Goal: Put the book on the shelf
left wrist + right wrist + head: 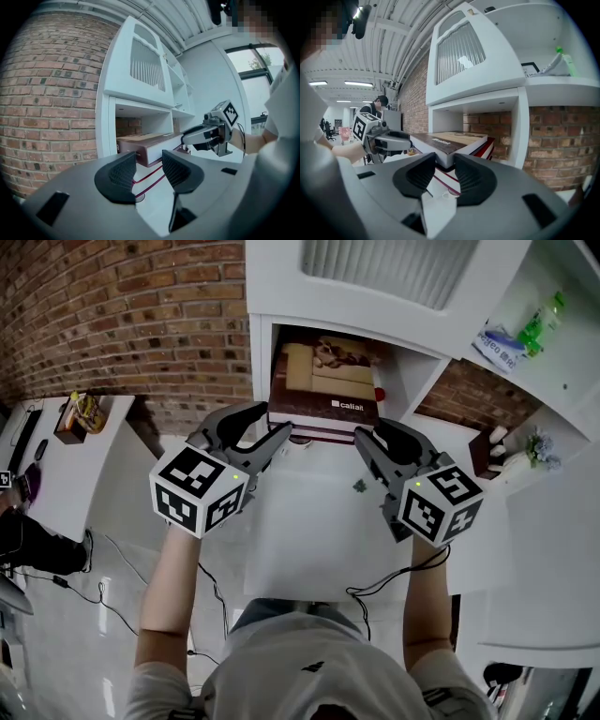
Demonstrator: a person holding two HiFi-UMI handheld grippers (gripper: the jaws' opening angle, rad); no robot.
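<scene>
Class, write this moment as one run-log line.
book: flat, partly inside shelf; left gripper: jaws apart, empty; right gripper: jaws apart, empty

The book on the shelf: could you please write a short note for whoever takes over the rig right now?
Left tongs: open, empty, just short of the book's near end.
Right tongs: open, empty, likewise in front of it.
Book: lies flat on other books in the lower compartment of the shelf, with its near end jutting past the front.
Done: the book is on the shelf and neither tongs hold it.
Left: probably nudge it further in, then draw both tongs away.
</scene>
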